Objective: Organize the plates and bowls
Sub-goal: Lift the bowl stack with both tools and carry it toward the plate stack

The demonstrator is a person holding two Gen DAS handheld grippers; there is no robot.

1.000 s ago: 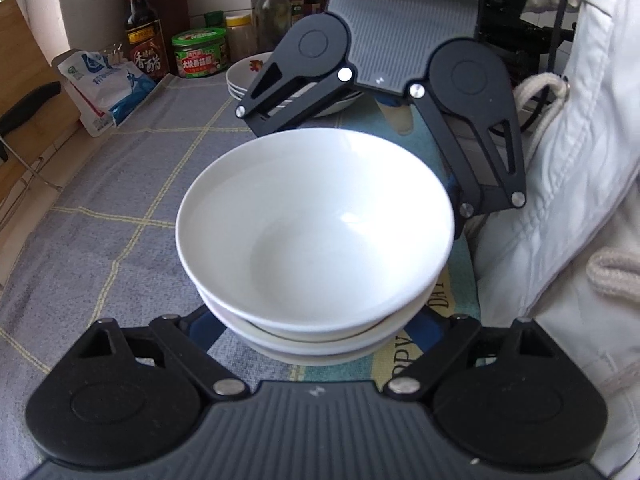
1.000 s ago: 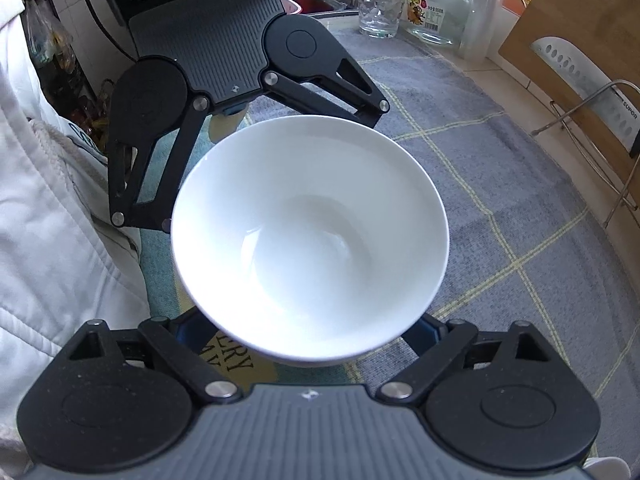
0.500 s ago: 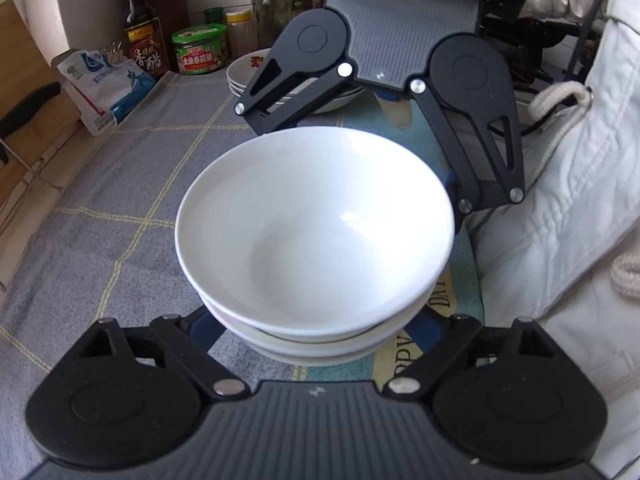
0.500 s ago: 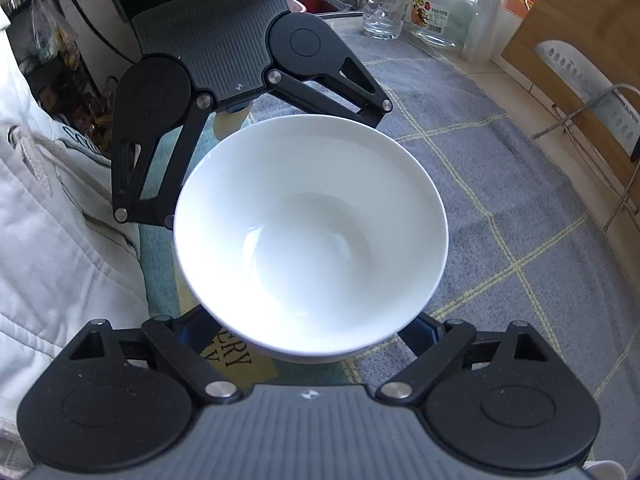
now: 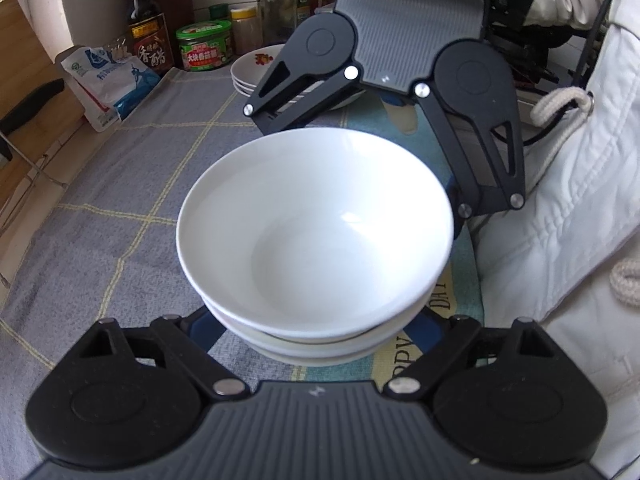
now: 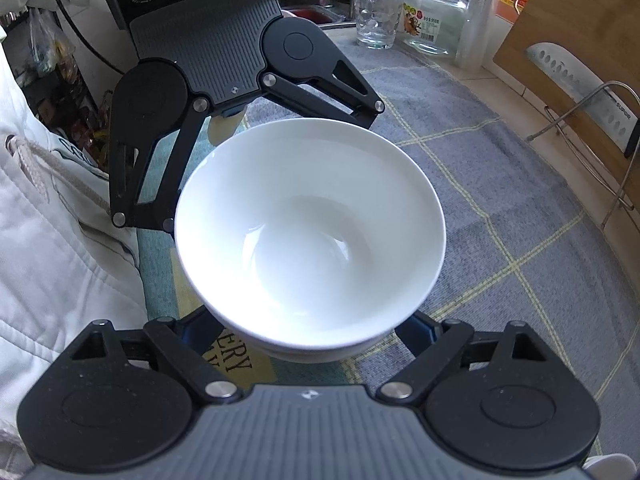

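A stack of white bowls (image 5: pixel 316 232) stands on the grey checked cloth (image 5: pixel 100 240), with two more bowl rims (image 5: pixel 320 350) showing under the top one. My left gripper (image 5: pixel 316 332) reaches in from the near side. Its blue pads (image 5: pixel 208 324) lie against the lower bowls' wall, and the tips are hidden beneath the rim. Across the stack, the right gripper's fingers (image 5: pixel 304 80) straddle the far side. In the right wrist view the same bowl stack (image 6: pixel 310 232) sits in my right gripper (image 6: pixel 308 332), whose pads (image 6: pixel 420 326) press the lower bowl.
Patterned plates (image 5: pixel 256 68) are stacked at the back, near a green jar (image 5: pixel 204 46), bottles and a bag (image 5: pixel 108 76). A glass mug (image 6: pixel 376 18), a jar (image 6: pixel 436 20) and a cleaver on a rack (image 6: pixel 580 84) line the other side. A person's white jacket (image 5: pixel 560 220) borders the table.
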